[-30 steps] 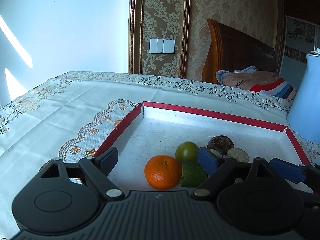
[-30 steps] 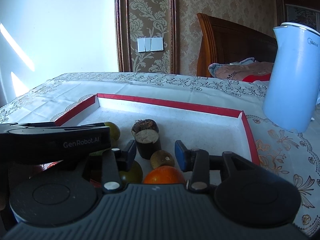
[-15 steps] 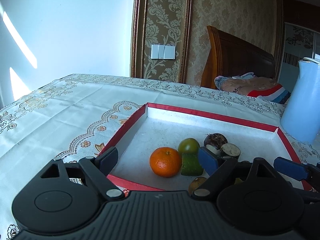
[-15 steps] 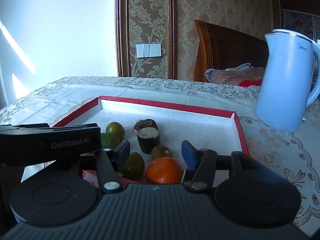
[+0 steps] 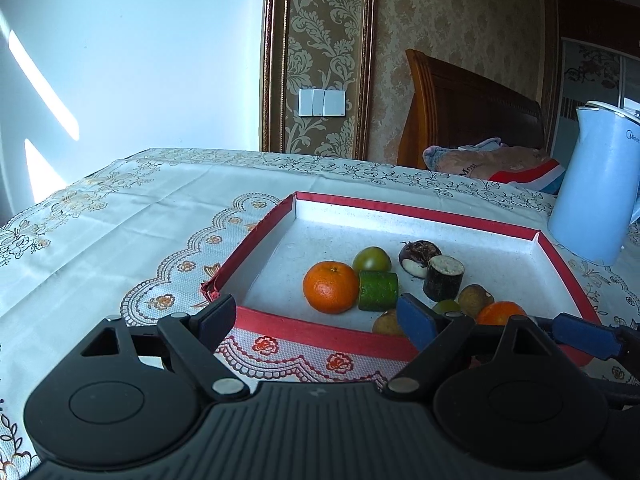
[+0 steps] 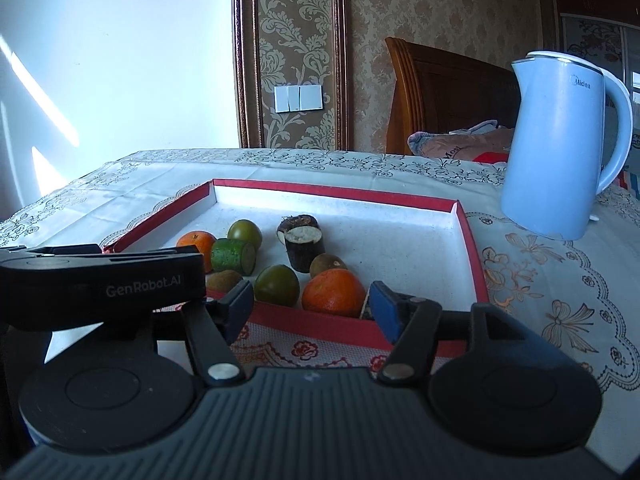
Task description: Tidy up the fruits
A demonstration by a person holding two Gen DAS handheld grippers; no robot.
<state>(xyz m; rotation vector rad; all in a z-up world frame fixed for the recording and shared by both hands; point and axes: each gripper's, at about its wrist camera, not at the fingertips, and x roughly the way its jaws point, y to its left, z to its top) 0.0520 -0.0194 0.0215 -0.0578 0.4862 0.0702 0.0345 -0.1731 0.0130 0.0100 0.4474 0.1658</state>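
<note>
The left tongs (image 5: pixel 316 320) hang spread wide and hold nothing, just short of the near rim of the red tray (image 5: pixel 316 330) on the counter (image 5: pixel 120 216). The right tongs (image 6: pixel 310 306) are also spread and hold nothing, level with the same near rim; the body of the left tool fills the left side of the right view.

All the fruit lies inside the tray, gathered toward its near half. Seen from the left, an orange (image 5: pixel 330 287) sits touching a green cut piece (image 5: pixel 378 291), with a round green fruit (image 5: pixel 371 259) just behind them. To the right are a dark round fruit with a white patch (image 5: pixel 418 253) and a dark stub with a pale cut top (image 5: pixel 443 282). Nearer the rim lie a brown fruit (image 5: pixel 475 300), a second orange (image 5: pixel 500 313) and another brown fruit (image 5: pixel 386 322), partly hidden by the tongs. From the right, the second orange (image 6: pixel 333 292) rests against the near wall beside a dark green fruit (image 6: pixel 277 285).

A pale blue kettle (image 6: pixel 560 148) stands on the patterned cloth (image 6: pixel 560 280) beyond the tray's far right corner, apart from it. A wooden headboard (image 5: pixel 472 112) rises behind the counter.
</note>
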